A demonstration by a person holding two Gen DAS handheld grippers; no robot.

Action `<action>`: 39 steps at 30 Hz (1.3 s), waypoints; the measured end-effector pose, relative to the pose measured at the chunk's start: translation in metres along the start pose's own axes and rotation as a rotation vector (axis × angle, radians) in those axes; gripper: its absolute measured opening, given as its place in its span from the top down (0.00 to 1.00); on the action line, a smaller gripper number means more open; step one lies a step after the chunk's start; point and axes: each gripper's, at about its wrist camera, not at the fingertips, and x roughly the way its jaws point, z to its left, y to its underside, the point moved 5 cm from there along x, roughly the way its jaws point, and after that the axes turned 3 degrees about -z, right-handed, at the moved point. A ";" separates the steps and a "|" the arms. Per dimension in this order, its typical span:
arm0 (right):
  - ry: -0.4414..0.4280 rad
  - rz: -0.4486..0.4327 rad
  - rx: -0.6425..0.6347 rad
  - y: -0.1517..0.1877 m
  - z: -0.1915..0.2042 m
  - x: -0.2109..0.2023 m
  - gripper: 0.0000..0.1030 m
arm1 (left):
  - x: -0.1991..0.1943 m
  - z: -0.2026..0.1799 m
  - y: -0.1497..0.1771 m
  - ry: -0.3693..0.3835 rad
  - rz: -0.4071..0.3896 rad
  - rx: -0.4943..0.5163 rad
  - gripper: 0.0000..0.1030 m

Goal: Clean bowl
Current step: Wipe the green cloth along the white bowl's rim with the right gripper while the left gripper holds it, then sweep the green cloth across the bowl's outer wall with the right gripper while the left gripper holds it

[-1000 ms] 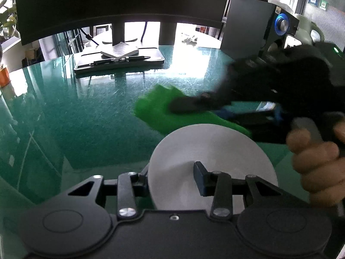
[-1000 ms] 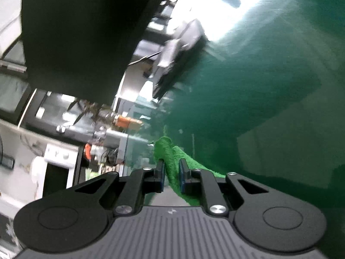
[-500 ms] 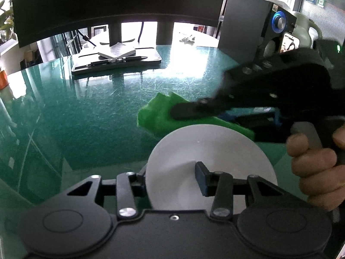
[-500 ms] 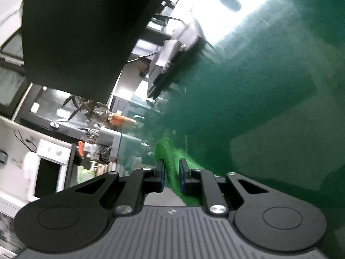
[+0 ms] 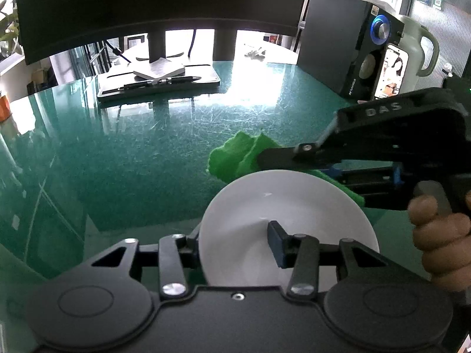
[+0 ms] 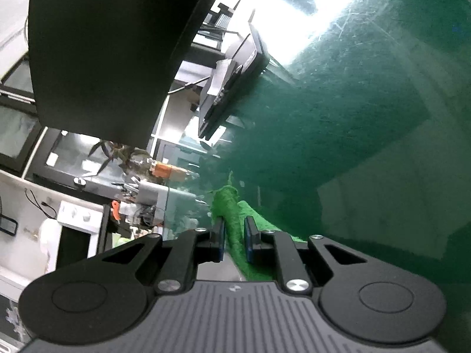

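A white bowl (image 5: 282,214) is held tilted over the green glass table. My left gripper (image 5: 232,247) is shut on the bowl's near rim, one finger inside and one outside. My right gripper (image 6: 234,239) is shut on a bright green cloth (image 6: 232,214). In the left wrist view the right gripper (image 5: 265,158) reaches in from the right and holds the green cloth (image 5: 235,156) just behind the bowl's far rim. The bowl is hidden in the right wrist view.
The green glass table (image 5: 147,147) carries a black tray with a notebook and pen (image 5: 159,82) under a large monitor (image 5: 162,3). A black speaker (image 5: 347,56), a phone (image 5: 391,70) and a pale green kettle (image 5: 421,53) stand at the back right.
The right gripper and green cloth have shifted slightly to the right and up along the bowl's far rim. The left gripper still holds the bowl in about the same place.
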 end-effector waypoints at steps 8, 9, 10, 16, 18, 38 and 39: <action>-0.034 -0.004 0.033 -0.002 -0.005 -0.005 0.85 | 0.000 -0.001 -0.001 -0.018 0.003 -0.003 0.57; -0.037 0.000 0.030 -0.003 -0.006 -0.003 0.85 | 0.001 -0.001 -0.001 -0.021 0.003 -0.005 0.57; -0.041 0.005 0.028 -0.004 -0.006 -0.001 0.85 | 0.001 -0.001 -0.001 -0.025 0.003 -0.007 0.57; -0.070 0.025 0.024 -0.005 -0.008 0.006 0.85 | 0.001 -0.002 -0.003 -0.054 0.010 -0.011 0.56; -0.080 0.029 0.030 -0.006 -0.008 0.006 0.85 | 0.001 -0.003 -0.003 -0.061 0.011 -0.011 0.56; -0.094 0.027 0.048 -0.006 -0.009 0.004 0.85 | 0.002 -0.004 -0.004 -0.084 0.014 -0.007 0.54; -0.094 0.027 0.047 -0.006 -0.007 0.003 0.85 | 0.002 -0.005 -0.004 -0.084 0.014 -0.007 0.54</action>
